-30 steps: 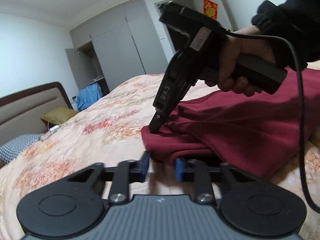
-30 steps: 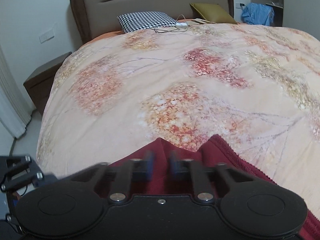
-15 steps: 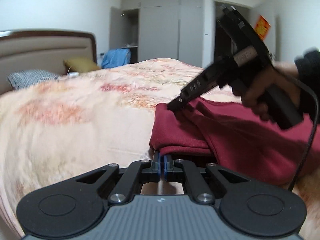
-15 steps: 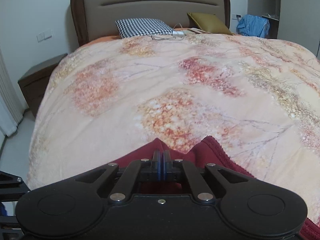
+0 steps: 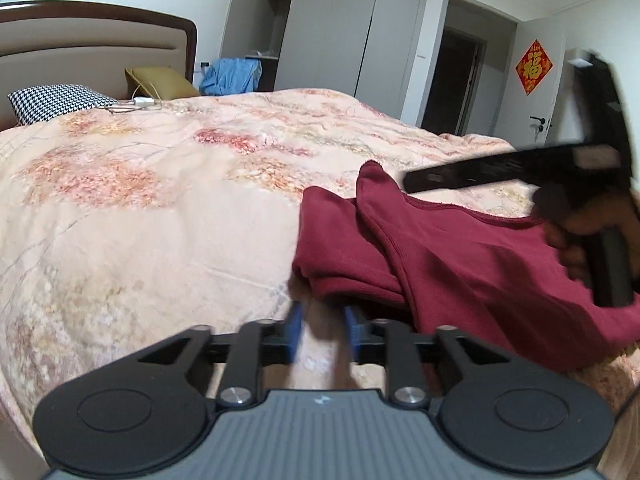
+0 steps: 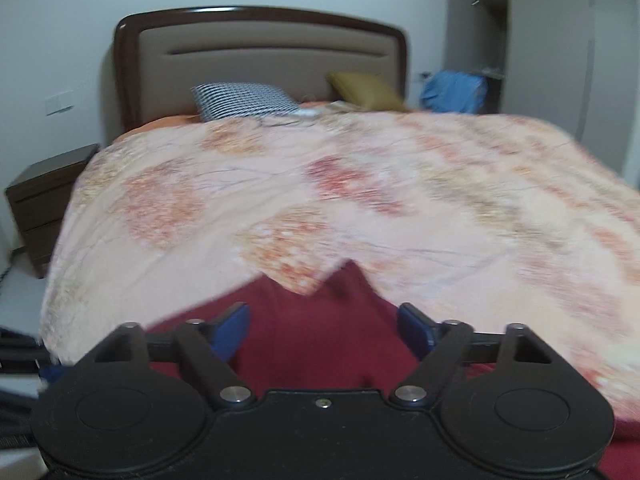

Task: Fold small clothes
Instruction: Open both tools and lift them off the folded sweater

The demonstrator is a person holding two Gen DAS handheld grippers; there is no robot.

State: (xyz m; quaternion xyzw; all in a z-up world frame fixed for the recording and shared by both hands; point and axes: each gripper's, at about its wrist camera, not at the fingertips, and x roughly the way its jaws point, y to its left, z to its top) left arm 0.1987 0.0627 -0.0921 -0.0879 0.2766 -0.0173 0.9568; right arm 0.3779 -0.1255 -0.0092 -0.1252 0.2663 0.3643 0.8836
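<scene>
A dark red garment [image 5: 460,264] lies folded over itself on the floral bedspread [image 5: 160,208]. My left gripper [image 5: 320,330] is open, its blue pads just short of the garment's near folded edge, holding nothing. My right gripper [image 6: 324,330] is open wide and hovers above the garment [image 6: 320,340], empty. In the left wrist view the right gripper [image 5: 412,182] shows as a black bar above the garment's raised corner, with the hand behind it.
The bed has a brown headboard [image 6: 260,56], a checked pillow [image 6: 244,100] and a mustard pillow [image 6: 364,86]. A nightstand [image 6: 44,200] stands left of the bed. Wardrobes [image 5: 340,28] and a blue cloth [image 5: 232,76] are beyond it.
Both grippers were shut on the garment's edge half a second ago and have since opened. The right gripper has lifted up and away from the fabric.
</scene>
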